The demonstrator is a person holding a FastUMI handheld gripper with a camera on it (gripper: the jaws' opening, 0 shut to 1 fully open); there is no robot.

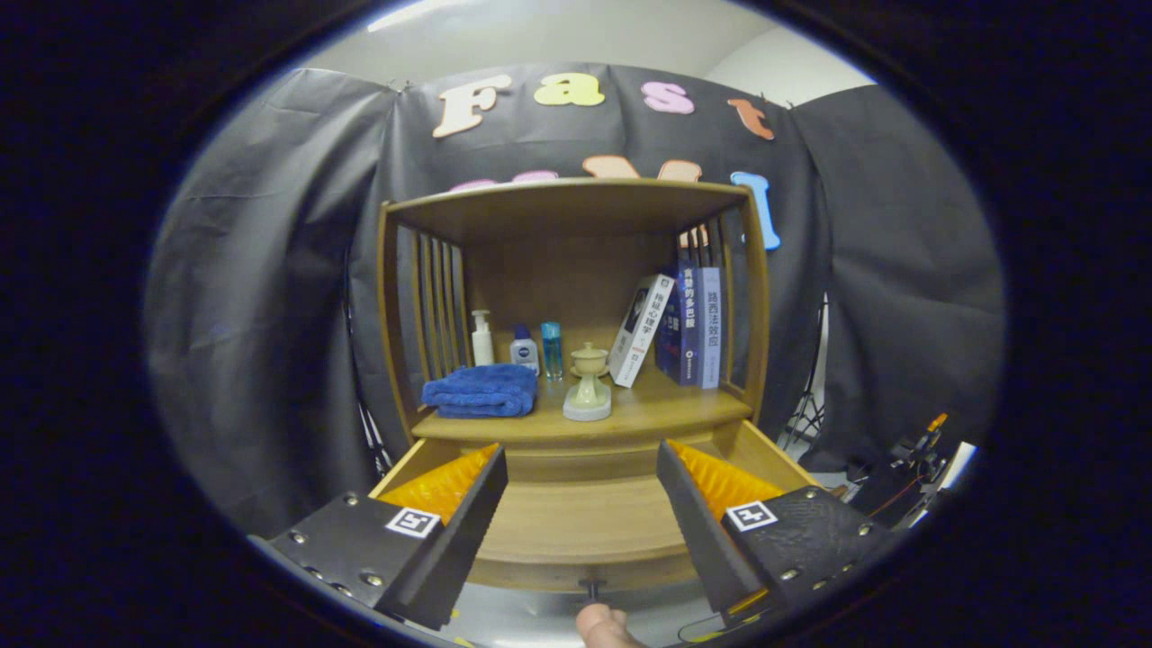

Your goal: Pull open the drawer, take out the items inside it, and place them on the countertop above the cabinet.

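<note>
straight ahead, beyond the fingers, a wooden cabinet (pixel 576 297) has an open shelf holding a folded blue towel (pixel 481 391), three small bottles (pixel 517 346), a pale lidded cup (pixel 589 382) and leaning books (pixel 679 328). none of these sits between the fingers. black cloth (pixel 270 315) hangs behind as the booth wall. below the shelf, the drawer (pixel 576 526) is pulled open between the fingers, its wooden floor showing, its small knob (pixel 591 589) nearest, a fingertip (pixel 601 625) just under it. the gripper (pixel 580 504) is spread wide, holding nothing.
</note>
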